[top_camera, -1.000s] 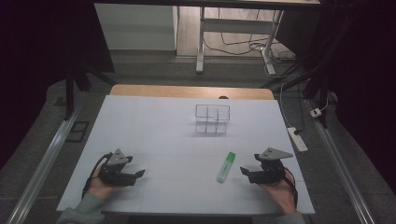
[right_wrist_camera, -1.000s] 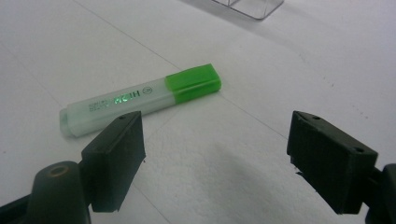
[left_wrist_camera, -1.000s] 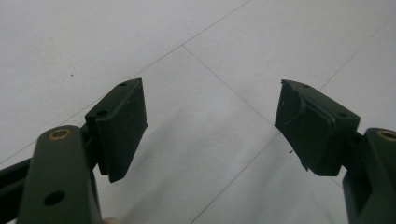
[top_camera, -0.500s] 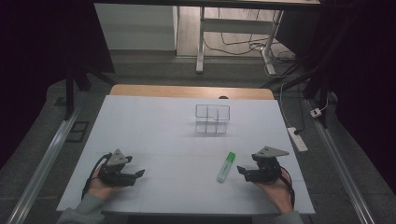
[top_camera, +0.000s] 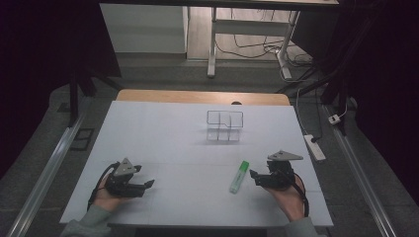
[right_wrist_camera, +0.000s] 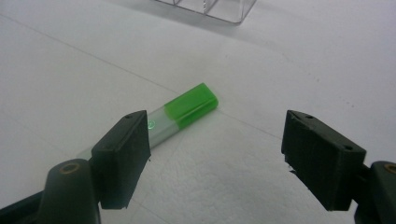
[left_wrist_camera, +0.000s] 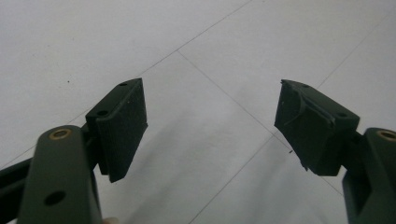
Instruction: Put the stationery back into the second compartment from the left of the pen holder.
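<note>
Right hand-held gripper spread, aimed at green-capped marker lying flat on bench for pickup | left hand-held gripper spread, idle | clear organizer beyond, likely destination

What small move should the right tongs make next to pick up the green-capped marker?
Probably ease the right tongs forward and a little toward their own left jaw, then close. They stand open with nothing between them, and the green-capped marker lies flat on the white table, partly behind that left jaw rather than centred in the gap. The left tongs rest open, apart from it.
</note>
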